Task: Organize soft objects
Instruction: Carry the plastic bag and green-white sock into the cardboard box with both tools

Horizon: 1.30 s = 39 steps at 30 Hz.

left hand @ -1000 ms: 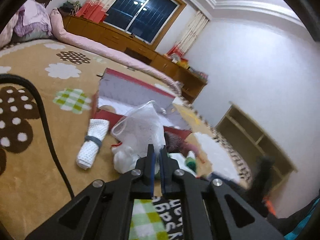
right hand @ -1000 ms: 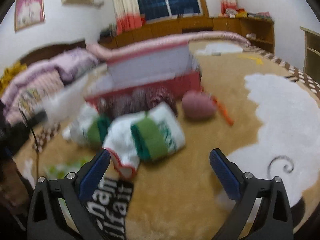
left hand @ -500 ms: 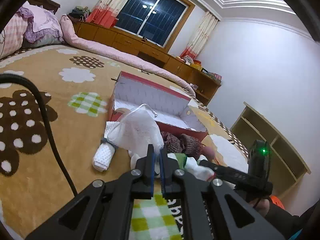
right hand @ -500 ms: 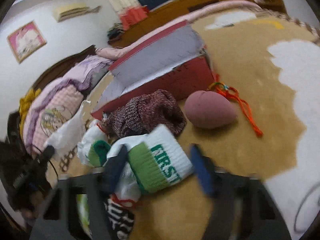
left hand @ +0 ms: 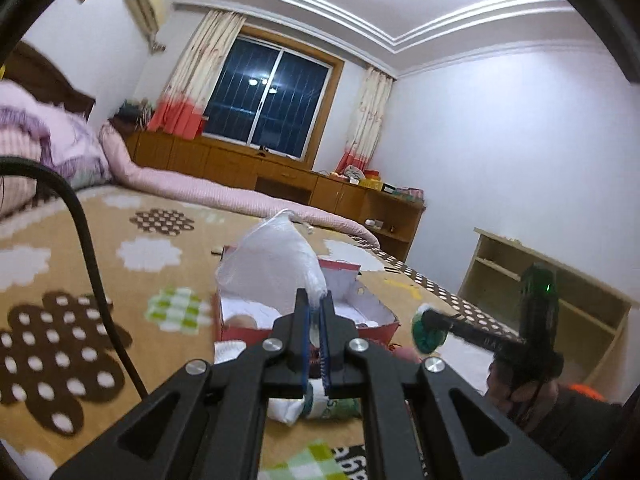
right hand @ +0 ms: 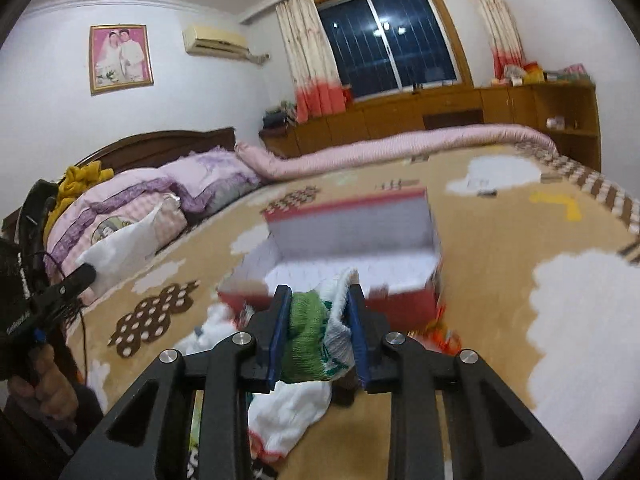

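Note:
My left gripper [left hand: 316,306] is shut on a thin white plastic bag [left hand: 272,264], which hangs lifted in front of the open red box [left hand: 376,322] on the bed. My right gripper [right hand: 318,304] has a rolled green-and-white sock [right hand: 310,328] between its blue pads [right hand: 280,320]. Its jaws are closing on the roll, and the pads press it from both sides above the bed. The red box [right hand: 400,308] stands just beyond it, lid raised. The left wrist view shows the green roll [left hand: 426,332] at the right gripper's tip. The right wrist view shows the white bag [right hand: 124,240] at far left.
White cloths [right hand: 292,408] and a lettered fabric [left hand: 352,460] lie on the tan patterned blanket [left hand: 80,320] below the grippers. A black cable [left hand: 84,232] crosses the left. Pink quilts and pillows [right hand: 152,200] lie at the headboard. Wooden cabinets [right hand: 440,112] and a shelf [left hand: 560,300] line the walls.
The right gripper went from wide open to closed around the green-and-white sock roll and lifted it. The left gripper, still shut on the white bag, rose and tilted upward.

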### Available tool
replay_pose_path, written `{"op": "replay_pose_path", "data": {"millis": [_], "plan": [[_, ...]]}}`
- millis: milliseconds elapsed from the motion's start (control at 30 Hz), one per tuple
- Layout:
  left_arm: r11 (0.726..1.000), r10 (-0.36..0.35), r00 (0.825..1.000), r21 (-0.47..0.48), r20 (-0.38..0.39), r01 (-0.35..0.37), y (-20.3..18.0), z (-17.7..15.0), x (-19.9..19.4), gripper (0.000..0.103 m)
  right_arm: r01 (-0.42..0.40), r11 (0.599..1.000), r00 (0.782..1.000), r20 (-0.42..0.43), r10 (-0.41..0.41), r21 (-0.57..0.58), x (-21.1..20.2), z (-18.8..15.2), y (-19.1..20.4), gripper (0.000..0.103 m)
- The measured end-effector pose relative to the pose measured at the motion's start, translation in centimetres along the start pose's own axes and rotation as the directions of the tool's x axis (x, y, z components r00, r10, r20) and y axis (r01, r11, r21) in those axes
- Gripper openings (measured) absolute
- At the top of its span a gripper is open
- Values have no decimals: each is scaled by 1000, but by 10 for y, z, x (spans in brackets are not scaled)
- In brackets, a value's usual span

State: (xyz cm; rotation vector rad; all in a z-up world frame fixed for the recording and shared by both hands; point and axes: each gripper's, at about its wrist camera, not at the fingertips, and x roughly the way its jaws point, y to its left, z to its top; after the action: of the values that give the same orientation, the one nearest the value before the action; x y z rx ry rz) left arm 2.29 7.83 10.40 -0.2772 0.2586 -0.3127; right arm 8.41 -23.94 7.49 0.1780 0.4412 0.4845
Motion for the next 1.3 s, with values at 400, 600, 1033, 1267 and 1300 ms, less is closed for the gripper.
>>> {"op": "replay_pose_path", "data": {"millis": [400,600,1033,1267,1300], "plan": [[996,41,998,86,-55,-37,5,23,48,4,62,996,997,39,-60,-56,20,34,-1,30],[995,55,990,89,-132,-43,18,30,90,4,62,992,998,38,-59,-109,43,55,-11,30],[987,152,914,101,-376,-123,44,23,190,4,43,989,989,-131,-62,-144,116,67,-35,30],[989,145,868,85,-475,-119,55,21,221,4,62,988,963,-252,-97,-143,144,58,-47,30],[989,144,861,85,-488,-118,55,19,222,4,74,988,951,-289,-111,-137,152,55,-50,30]]}}
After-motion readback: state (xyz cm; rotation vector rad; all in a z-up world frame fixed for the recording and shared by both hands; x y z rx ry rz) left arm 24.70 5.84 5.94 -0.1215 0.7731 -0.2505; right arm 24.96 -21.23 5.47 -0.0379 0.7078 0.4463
